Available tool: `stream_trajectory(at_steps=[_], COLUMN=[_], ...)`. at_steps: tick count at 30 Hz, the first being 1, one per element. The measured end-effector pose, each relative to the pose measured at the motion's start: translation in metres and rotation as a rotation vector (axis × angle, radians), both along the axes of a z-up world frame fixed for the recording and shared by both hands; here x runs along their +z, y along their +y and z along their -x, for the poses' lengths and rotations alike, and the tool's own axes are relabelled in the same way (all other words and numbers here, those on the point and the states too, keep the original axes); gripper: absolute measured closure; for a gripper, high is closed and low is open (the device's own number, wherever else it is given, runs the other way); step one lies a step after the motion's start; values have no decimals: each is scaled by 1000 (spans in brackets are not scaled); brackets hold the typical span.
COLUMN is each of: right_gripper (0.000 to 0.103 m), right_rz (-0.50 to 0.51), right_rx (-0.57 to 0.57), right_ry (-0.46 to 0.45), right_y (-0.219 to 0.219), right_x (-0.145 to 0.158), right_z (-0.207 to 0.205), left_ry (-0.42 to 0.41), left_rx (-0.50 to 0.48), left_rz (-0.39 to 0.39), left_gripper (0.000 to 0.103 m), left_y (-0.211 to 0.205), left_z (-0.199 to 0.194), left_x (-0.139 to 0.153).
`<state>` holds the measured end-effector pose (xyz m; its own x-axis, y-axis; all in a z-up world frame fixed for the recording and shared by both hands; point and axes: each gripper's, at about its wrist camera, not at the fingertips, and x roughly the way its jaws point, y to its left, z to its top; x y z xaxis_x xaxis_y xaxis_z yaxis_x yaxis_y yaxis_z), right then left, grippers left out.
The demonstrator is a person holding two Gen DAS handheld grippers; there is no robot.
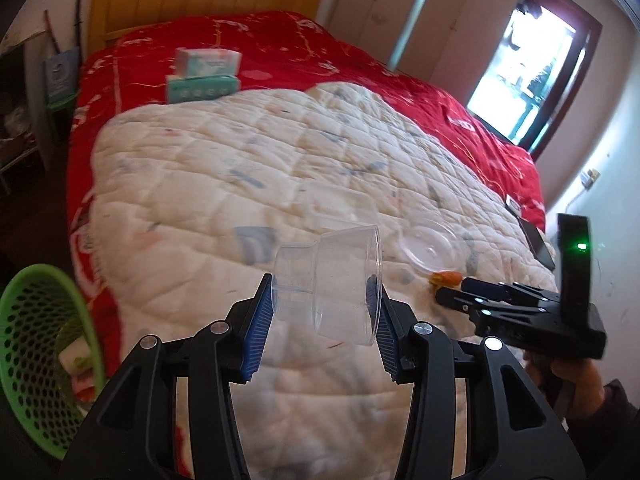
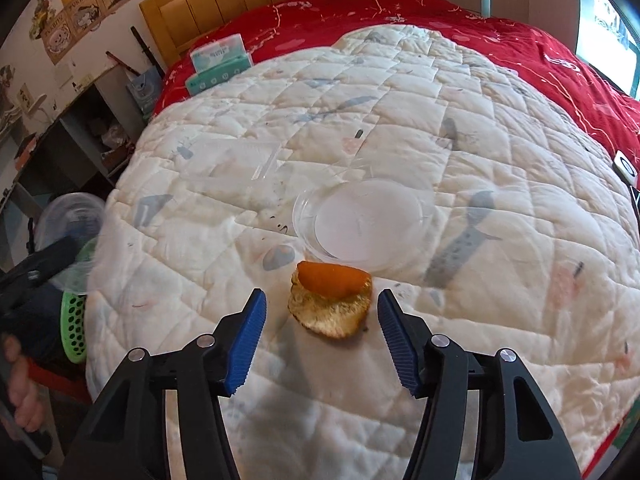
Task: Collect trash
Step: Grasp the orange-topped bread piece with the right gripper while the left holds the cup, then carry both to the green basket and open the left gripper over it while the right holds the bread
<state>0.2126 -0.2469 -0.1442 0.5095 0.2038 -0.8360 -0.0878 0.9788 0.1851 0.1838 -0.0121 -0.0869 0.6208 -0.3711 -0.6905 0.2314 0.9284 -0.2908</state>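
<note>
Up front, the left gripper is clamped on a clear plastic cup, its blue pads pressing the cup's sides. The cup lies on its side between the fingers, held above the quilt; its long axis runs roughly left to right across the left wrist view, narrow base to the left, wide mouth to the right and slightly toward the camera. A green basket sits low at the left, beside the bed, with some trash already in it.

The right gripper has its jaws apart, straddling an orange peel without touching it. The peel rests on the quilt near the bed's close edge, orange skin up at the far side, pale pith toward the camera, its longer side running left to right between the pads. Just beyond it lies a clear round lid, flat on the quilt. Farther left a clear tray lies flat. Two tissue packs sit stacked near the headboard, on the red cover.
</note>
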Motion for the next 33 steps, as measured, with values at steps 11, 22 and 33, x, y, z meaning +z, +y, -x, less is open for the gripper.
stream_trajectory(at_steps=[11,22,33], right_gripper=[59,61,61], right_rz=[98,70,-13], right_rx=[-10,55,196], right_ry=[-1,-47,-97], right_y=[7,30,99], right_x=[-10,16,55], right_z=[-4,20,31], left_ry=[-14,-13,54], left_rx=[143,292,485], left_rz=[4,-17,-91], left_gripper=[57,57,57], left_y=[65,131,214], left_z=[25,55,75], left_x=[7,9,-9])
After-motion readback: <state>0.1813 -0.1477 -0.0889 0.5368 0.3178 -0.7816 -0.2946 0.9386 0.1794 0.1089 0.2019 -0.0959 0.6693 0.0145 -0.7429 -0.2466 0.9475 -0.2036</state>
